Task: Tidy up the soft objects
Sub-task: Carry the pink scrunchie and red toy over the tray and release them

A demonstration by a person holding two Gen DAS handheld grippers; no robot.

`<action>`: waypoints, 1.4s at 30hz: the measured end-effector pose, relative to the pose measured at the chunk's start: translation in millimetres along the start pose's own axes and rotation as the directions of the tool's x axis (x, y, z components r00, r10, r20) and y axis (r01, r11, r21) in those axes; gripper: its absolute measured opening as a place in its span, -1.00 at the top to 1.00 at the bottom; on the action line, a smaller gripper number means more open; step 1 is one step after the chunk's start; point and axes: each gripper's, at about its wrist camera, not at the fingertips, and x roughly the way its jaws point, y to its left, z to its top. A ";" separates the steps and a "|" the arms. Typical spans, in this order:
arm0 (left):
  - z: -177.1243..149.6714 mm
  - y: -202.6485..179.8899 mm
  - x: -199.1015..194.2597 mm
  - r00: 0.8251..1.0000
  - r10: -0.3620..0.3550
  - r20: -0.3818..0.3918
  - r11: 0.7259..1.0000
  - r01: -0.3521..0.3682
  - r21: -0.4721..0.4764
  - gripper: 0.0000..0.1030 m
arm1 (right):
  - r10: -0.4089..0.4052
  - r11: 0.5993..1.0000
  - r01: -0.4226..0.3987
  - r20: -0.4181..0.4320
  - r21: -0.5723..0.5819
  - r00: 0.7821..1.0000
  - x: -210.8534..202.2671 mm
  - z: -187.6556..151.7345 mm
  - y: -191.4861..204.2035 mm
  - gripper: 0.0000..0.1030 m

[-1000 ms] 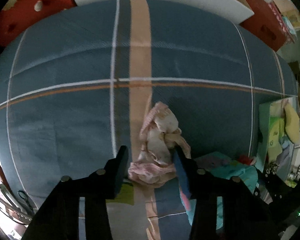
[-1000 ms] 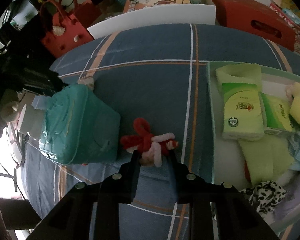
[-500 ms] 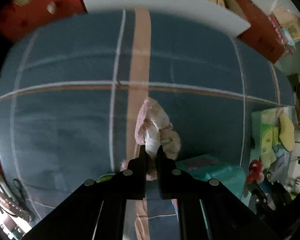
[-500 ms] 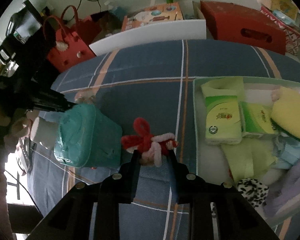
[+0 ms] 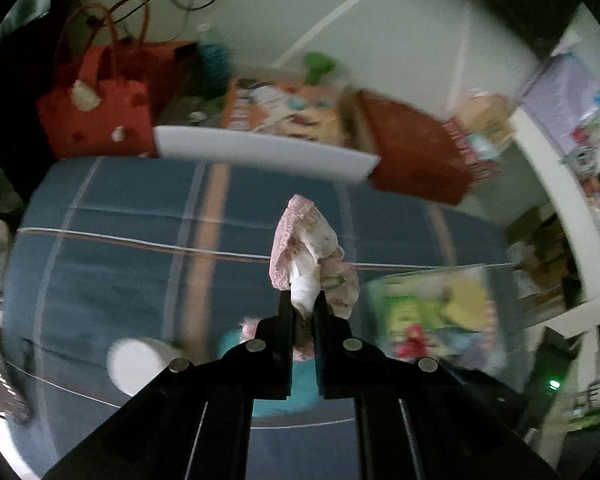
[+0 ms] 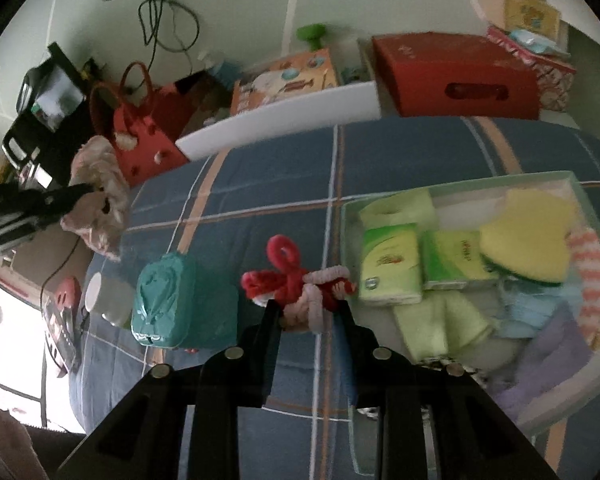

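— At the lower middle of the left wrist picture, what does the left gripper have?

— Its two black fingers are pressed nearly together on a pink frilly cloth. The cloth stands up from the fingertips toward the centre of the frame, over the blue plaid bedcover. I see no part of it touching the cover.

— And in the right wrist picture?

— The same cloth shows at the left edge, pinched at the tip of that gripper, in front of a red handbag.

— What about the right gripper?

— It is at the lower middle, jaws narrow, clamped on a red and pink fuzzy toy. The toy spreads sideways just above the fingertips, with a red loop standing on top.

— What lies around it?

— To the right, a pale green box with green tissue packs and a yellow soft thing inside. To the left, a teal pouch on the cover, and a white cup beside that. The toy is between pouch and box in the frame.
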 end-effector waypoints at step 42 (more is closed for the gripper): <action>-83.1 -111.1 128.9 0.970 -0.167 -0.176 0.983 0.177 0.043 -0.10 | -0.228 0.952 0.237 -0.071 0.193 0.971 -19.1 -11.4 -110.2 0.23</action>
